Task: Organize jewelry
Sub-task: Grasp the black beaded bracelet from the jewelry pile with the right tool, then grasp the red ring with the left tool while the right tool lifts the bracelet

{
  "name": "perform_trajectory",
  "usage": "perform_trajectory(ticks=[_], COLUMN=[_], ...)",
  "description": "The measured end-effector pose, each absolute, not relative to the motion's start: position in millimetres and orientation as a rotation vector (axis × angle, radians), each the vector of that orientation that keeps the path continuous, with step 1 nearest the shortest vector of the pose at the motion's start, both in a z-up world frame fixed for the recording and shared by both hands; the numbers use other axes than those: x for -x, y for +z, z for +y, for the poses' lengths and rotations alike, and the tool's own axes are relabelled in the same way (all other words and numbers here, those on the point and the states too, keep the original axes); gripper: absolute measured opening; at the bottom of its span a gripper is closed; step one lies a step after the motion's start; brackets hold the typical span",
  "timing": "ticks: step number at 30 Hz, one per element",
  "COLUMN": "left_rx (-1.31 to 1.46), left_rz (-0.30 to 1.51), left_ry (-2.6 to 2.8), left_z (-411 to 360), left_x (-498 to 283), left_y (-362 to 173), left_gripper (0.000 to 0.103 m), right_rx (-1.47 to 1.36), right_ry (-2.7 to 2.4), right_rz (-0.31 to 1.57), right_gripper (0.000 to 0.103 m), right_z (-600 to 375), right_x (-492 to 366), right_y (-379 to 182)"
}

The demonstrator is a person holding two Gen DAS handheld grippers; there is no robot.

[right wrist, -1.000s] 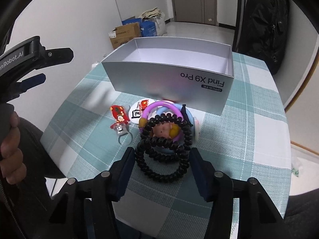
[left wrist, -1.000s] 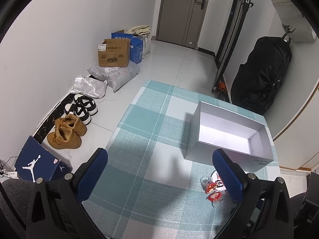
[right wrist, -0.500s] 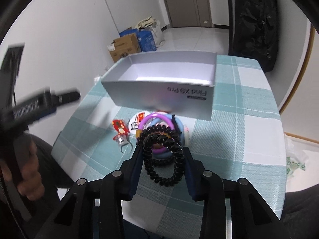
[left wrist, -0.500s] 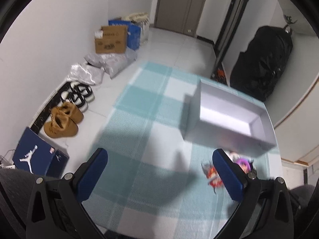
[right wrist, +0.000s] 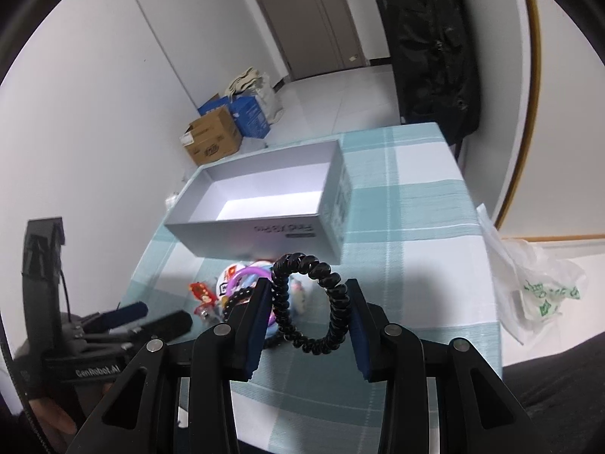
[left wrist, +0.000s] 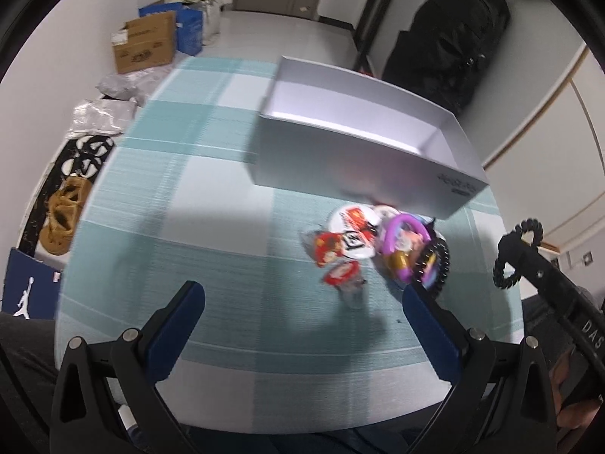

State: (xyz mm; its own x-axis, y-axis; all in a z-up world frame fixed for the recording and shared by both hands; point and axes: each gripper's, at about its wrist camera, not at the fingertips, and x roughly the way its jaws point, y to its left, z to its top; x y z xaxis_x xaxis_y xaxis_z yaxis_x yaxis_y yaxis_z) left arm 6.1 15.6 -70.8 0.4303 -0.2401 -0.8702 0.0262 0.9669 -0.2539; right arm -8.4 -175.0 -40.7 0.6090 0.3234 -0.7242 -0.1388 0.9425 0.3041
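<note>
- The right gripper (right wrist: 308, 316) clamps a black spiral hair tie (right wrist: 308, 302) between its blue pads, jaws narrowed onto the coil, which hangs clear above the table.
- The left gripper (left wrist: 302, 325) is spread wide with nothing in it, poised over the near edge of the checked tablecloth (left wrist: 211, 204).
- Judged step: first item lifted, now to be carried to the open grey box (right wrist: 264, 204), which looks bare inside. The next move calls for a forward reach over the box's near wall, then a release.
- Left behind, just beside that near wall, sits the pile: a purple ring (left wrist: 402, 236), a second black coil (left wrist: 438, 265), a round white badge (left wrist: 353, 234) and red charms (left wrist: 327, 247), touching or overlapping.
- The box stands towards the table's far edge.
- Beyond: white walls, a door, a cardboard box (left wrist: 145, 43), shoes (left wrist: 62, 215) on the floor and a black bag (left wrist: 446, 41).
</note>
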Motion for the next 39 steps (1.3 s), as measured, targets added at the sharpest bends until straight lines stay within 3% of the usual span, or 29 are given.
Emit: perform_trajectory(ticks=[3, 5, 9, 11, 14, 16, 32, 39], left_rx=[0.218, 0.223, 0.223, 0.217, 0.193, 0.204, 0.222, 0.241], left_rz=[1.128, 1.146, 1.155, 1.153, 1.153, 1.162, 1.136, 1.042], left_ry=[-0.186, -0.199, -0.203, -0.196, -0.181, -0.206, -0.257, -0.268], left_z=[12, 9, 8, 7, 5, 5, 3, 7], left_x=[-9, -12, -14, -14, -14, -14, -9, -5], left_y=[-73, -75, -76, -76, -77, -78, -65, -43], left_gripper=[0.096, 0.080, 0.072, 0.052, 0.041, 0.018, 0.014, 0.014], right_rx=[-0.239, -0.243, -0.247, -0.249, -0.249, -0.254, -0.265, -0.259], right_ry=[0.261, 0.260, 0.265, 0.265, 0.258, 0.252, 0.251, 0.260], right_rz=[0.870, 0.864, 0.859, 0.857, 0.859, 0.868, 0.881, 0.880], right_gripper=[0.037, 0.037, 0.037, 0.037, 0.037, 0.037, 0.037, 0.037], right_z=[-180, -182, -185, -186, -187, -190, -190, -184], right_x=[10, 10, 12, 12, 12, 10, 7, 3], right_y=[-38, -37, -36, -36, -36, -38, -41, -40])
